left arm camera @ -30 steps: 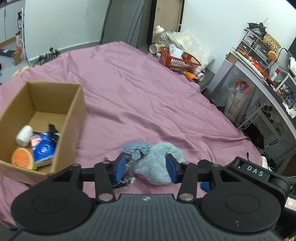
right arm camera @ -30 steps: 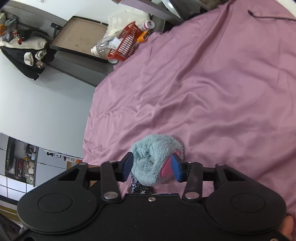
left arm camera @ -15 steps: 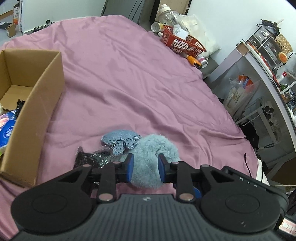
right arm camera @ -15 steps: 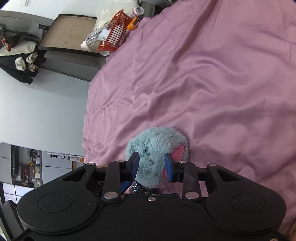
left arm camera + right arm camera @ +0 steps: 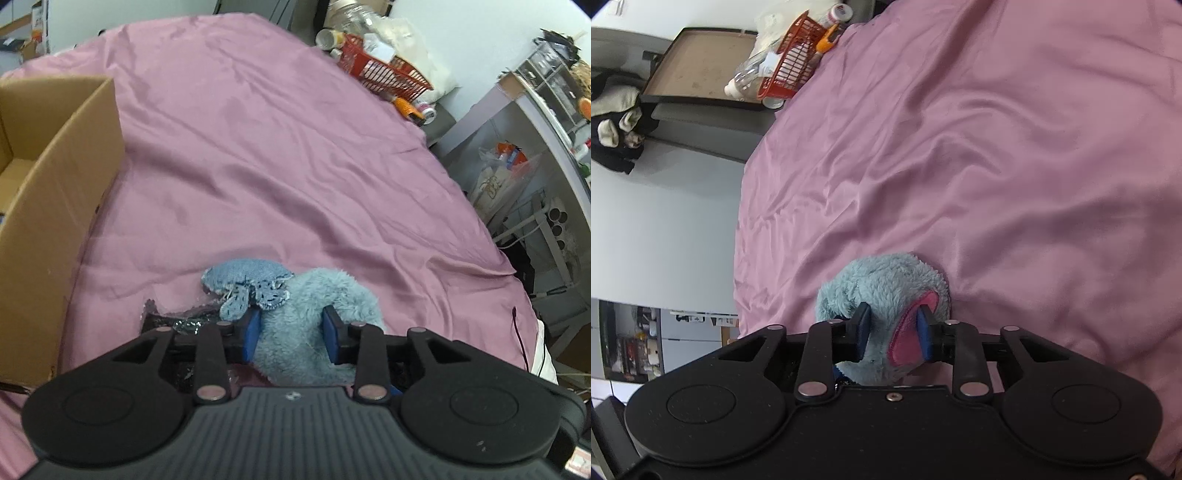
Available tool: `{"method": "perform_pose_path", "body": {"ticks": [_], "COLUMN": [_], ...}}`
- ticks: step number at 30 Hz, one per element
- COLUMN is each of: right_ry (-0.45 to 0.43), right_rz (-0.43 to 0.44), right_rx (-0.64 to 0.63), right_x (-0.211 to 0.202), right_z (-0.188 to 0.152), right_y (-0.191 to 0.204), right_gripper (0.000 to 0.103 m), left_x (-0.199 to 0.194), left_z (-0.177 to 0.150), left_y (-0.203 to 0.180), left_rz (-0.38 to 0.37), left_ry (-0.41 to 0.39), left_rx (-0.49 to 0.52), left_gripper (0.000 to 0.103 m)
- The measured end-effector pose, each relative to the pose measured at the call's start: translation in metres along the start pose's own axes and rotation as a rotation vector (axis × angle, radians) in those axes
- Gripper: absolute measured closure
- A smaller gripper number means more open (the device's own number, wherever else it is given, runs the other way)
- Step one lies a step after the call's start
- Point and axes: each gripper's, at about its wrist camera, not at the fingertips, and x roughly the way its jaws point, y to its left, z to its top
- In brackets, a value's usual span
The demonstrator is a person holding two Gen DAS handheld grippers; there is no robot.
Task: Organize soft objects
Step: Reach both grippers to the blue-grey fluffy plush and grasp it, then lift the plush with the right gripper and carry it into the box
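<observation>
Both the left gripper (image 5: 291,334) and right gripper (image 5: 892,332) clench the plush toy (image 5: 314,332); lift together, evenly, toward the cardboard box (image 5: 55,206).

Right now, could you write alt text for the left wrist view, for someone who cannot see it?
The left gripper has its blue jaws closed on a fluffy light-blue plush toy lying on a mauve bedsheet. A small denim-blue fabric piece rests against the toy, and an open cardboard box stands at left.

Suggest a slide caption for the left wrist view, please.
Left tongs clamp a fluffy blue plush on the pink bedsheet, cardboard box alongside.
</observation>
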Motion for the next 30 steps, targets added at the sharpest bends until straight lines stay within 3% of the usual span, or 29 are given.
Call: {"method": "perform_pose_path", "body": {"ticks": [2, 5, 18, 30], "right_ry": [-0.011, -0.022, -0.060, -0.044], "right_rz": [0.005, 0.012, 0.135, 0.286], "right_rx": [-0.025, -0.050, -0.182, -0.268], "right_x": [-0.004, -0.009, -0.037, -0.053], "right_z": [0.000, -0.001, -0.010, -0.021], "right_y": [0.003, 0.008, 0.035, 0.059], "right_gripper": [0.079, 0.080, 0.081, 0.083], "left_x": [-0.001, -0.008, -0.059, -0.115], "left_z": [0.001, 0.000, 0.009, 0.018], "left_y": [-0.001, -0.006, -0.006, 0.003], "left_rz": [0.001, 0.007, -0.020, -0.025], "left_ry": [-0.008, -0.027, -0.087, -0.169], "left_rx": [-0.001, 0.023, 0.033, 0.029], "left_gripper": [0.078, 0.080, 0.080, 0.080]}}
